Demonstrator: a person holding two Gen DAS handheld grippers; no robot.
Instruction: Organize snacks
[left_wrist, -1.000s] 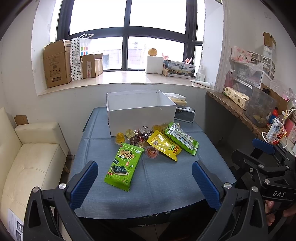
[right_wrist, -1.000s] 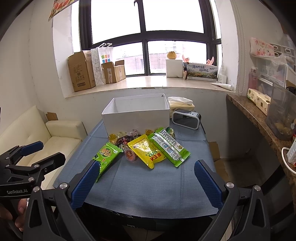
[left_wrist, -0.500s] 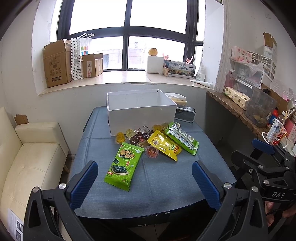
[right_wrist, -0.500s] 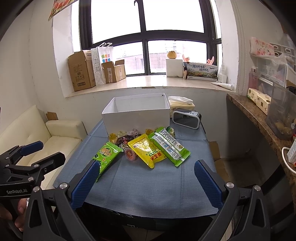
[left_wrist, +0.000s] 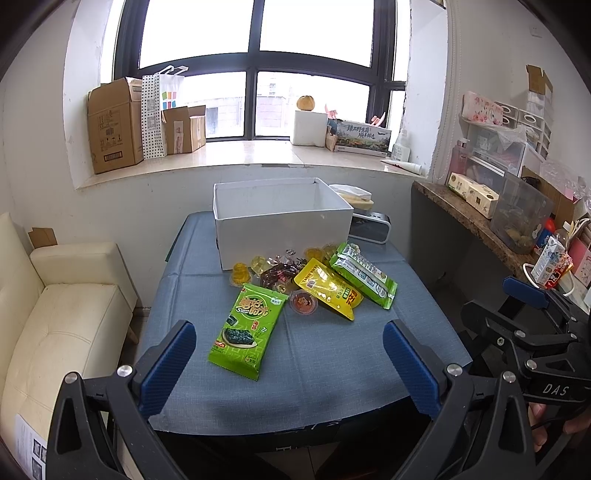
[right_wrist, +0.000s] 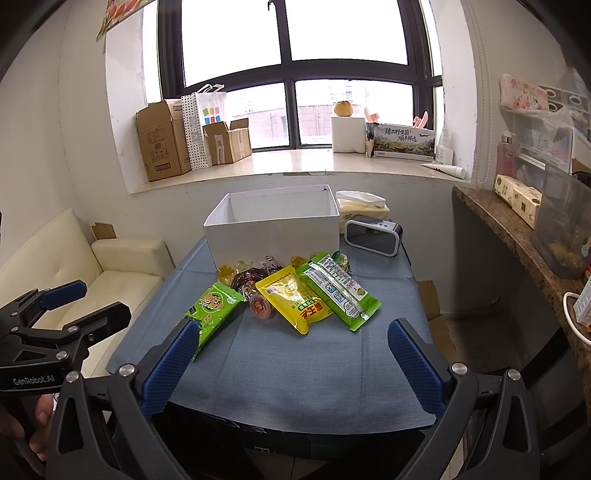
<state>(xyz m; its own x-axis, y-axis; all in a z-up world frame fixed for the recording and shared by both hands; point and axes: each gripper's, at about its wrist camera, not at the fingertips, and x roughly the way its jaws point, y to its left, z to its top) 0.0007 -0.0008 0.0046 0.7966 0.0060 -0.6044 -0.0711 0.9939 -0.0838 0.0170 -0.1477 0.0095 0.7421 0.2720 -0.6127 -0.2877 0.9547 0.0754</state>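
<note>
An open white box (left_wrist: 280, 221) (right_wrist: 273, 229) stands at the far side of a blue-clothed table (left_wrist: 314, 369) (right_wrist: 295, 376). In front of it lie a green seaweed packet (left_wrist: 245, 328) (right_wrist: 212, 310), a yellow packet (left_wrist: 328, 288) (right_wrist: 295, 299), a green-and-white packet (left_wrist: 364, 273) (right_wrist: 340, 288), a dark wrapped snack (left_wrist: 279, 273), a red jelly cup (left_wrist: 303, 302) (right_wrist: 260, 306) and several yellow jelly cups (left_wrist: 240, 273). My left gripper (left_wrist: 290, 365) and right gripper (right_wrist: 293, 365) are both open and empty, held before the table's near edge.
A clock radio (right_wrist: 373, 236) and a tissue pack (right_wrist: 362, 205) sit to the right of the box. A cream sofa (left_wrist: 62, 314) stands left of the table. A stone counter (right_wrist: 517, 236) with containers runs along the right. Cardboard boxes (left_wrist: 114, 125) stand on the windowsill.
</note>
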